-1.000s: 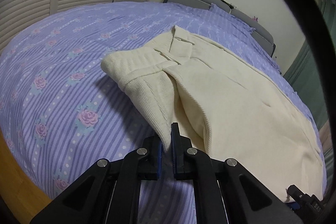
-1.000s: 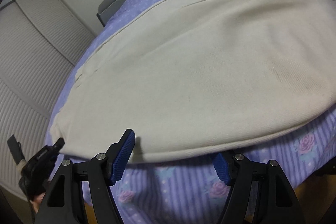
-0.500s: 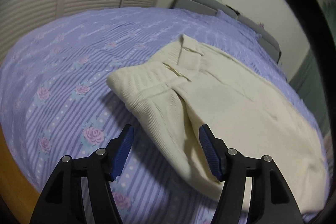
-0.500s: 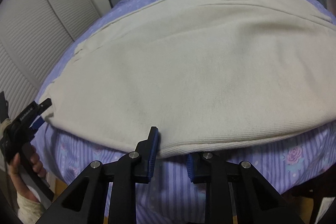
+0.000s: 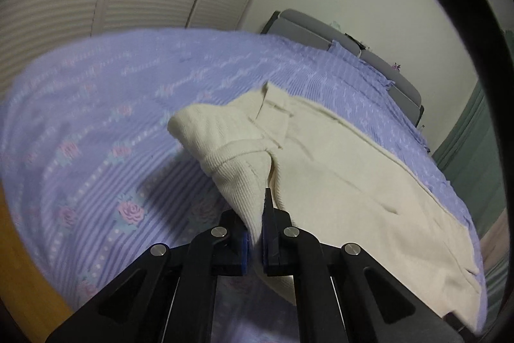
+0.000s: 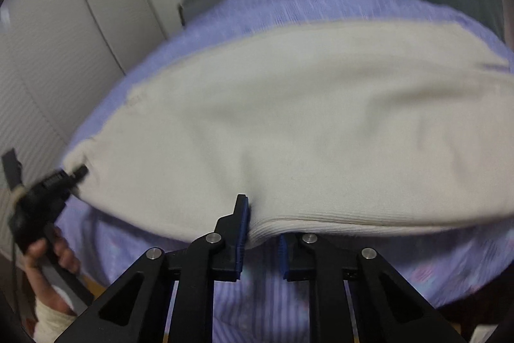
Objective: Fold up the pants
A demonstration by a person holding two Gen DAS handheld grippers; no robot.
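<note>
A: Bed (image 5: 96, 124) fills both views; pants (image 5: 337, 182) lie centre to lower right in the left view, waistband end at centre.

B: Change since a moment back?

A: Left gripper (image 5: 255, 233), gaping half a second ago, now pinches the near waistband edge, bottom centre; right gripper (image 6: 260, 233) jaws closing on the near edge of the pants (image 6: 305, 134); cloth sits between them.

B: Meaning?

A: Both edges look lifted off the sheet; likely the fold-over is starting.
</note>
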